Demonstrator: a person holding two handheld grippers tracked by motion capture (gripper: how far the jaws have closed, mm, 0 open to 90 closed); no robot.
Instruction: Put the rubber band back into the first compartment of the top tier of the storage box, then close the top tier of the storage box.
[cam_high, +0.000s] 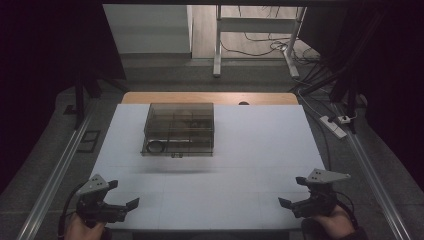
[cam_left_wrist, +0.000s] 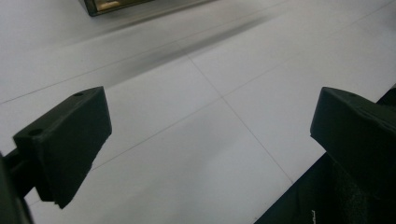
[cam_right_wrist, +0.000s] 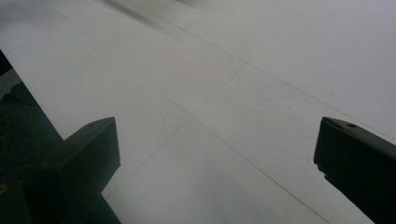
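here, both jaws released, left gripper (cam_high: 122, 194) and right gripper (cam_high: 292, 191) near table (cam_high: 250, 150) corners, clear box (cam_high: 179, 129) well apart

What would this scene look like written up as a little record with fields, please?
Setting: white table, dim room
Main object: smoky see-through box with compartments, at the table's far middle
Box contents: a dark ring at its front left; the rest too dim to tell
Left gripper: near left corner, jaws open, holding nothing
Right gripper: near right corner, jaws open, holding nothing
Contact: neither gripper touches the box
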